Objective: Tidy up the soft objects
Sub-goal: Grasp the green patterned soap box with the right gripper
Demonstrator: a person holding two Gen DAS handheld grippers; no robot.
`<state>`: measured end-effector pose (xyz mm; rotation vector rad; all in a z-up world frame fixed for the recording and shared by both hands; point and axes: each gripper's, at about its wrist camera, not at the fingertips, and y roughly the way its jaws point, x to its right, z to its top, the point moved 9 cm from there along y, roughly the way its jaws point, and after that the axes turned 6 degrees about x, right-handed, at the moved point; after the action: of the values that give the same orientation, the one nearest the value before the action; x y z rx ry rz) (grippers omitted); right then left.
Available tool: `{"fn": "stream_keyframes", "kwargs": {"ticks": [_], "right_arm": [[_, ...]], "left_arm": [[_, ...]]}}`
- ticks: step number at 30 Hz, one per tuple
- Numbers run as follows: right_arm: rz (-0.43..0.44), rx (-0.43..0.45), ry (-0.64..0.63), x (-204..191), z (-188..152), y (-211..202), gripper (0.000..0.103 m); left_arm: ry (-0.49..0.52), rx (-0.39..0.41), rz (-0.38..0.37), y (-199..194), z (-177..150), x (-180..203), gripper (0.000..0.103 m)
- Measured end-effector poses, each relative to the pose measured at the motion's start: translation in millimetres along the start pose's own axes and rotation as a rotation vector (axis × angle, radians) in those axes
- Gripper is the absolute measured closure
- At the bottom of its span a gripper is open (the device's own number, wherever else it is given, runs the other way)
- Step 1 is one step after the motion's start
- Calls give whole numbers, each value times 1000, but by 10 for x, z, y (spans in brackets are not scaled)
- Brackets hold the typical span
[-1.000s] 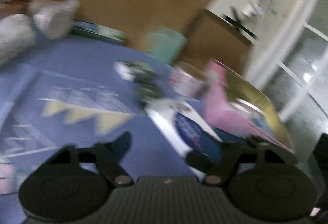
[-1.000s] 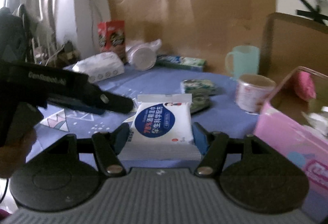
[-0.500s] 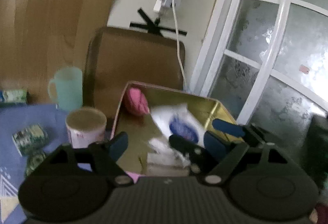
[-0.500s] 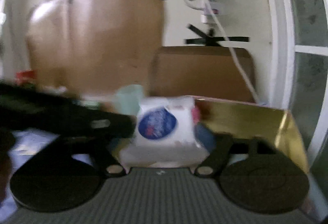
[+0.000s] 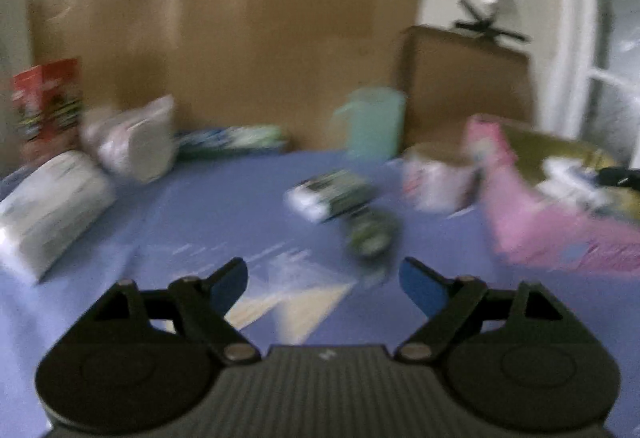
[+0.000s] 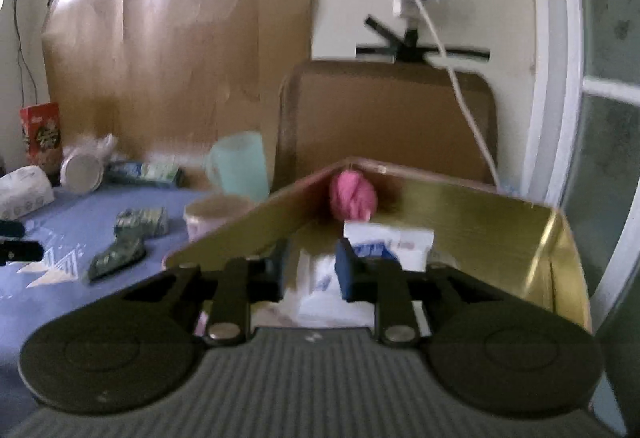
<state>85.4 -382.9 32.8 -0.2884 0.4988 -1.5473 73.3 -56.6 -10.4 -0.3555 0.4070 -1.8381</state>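
Progress check, taken across the tabletop [image 5: 224, 222] from its left edge to its right.

Left edge: a white tissue pack [image 5: 48, 213] lies there, not yet collected. Just behind it, toward the back edge, sits a clear bag of white material [image 5: 136, 141], also outstanding.

Middle: two small green packets [image 6: 140, 222] lie close together on the blue cloth, well clear of the box. Both remain to be sorted, if they count as soft goods; their make cannot be read through the blur.

The left gripper [image 5: 322, 280] hovers above the front of the tabletop, tongs wide apart with nothing between them. Judged free for the next pick-up.

Right edge: the pink box [image 6: 460, 213], gold-lined, already holds a pink yarn ball [image 6: 353, 197] in its far corner and a white wipes pack [image 6: 390, 242] on the floor near its middle, with other white packs beside it.

The right gripper [image 6: 310, 268] is over the box's near side, tongs drawn narrow and gripping nothing; the wipes pack lies beyond them.

Assessment: partly done, several items boxed, at least four left on the tabletop
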Motion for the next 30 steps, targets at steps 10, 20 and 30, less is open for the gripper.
{"fn": "stream_keyframes", "kwargs": {"ticks": [10, 20, 30], "right_arm": [[14, 41, 167, -114, 523, 265, 55], [356, -149, -98, -2265, 61, 1304, 12], [240, -230, -251, -2318, -219, 1979, 18]], "left_arm": [[-125, 7, 81, 82, -223, -651, 15], [-209, 121, 39, -98, -159, -748, 9], [-256, 154, 45, -124, -137, -801, 8]]}}
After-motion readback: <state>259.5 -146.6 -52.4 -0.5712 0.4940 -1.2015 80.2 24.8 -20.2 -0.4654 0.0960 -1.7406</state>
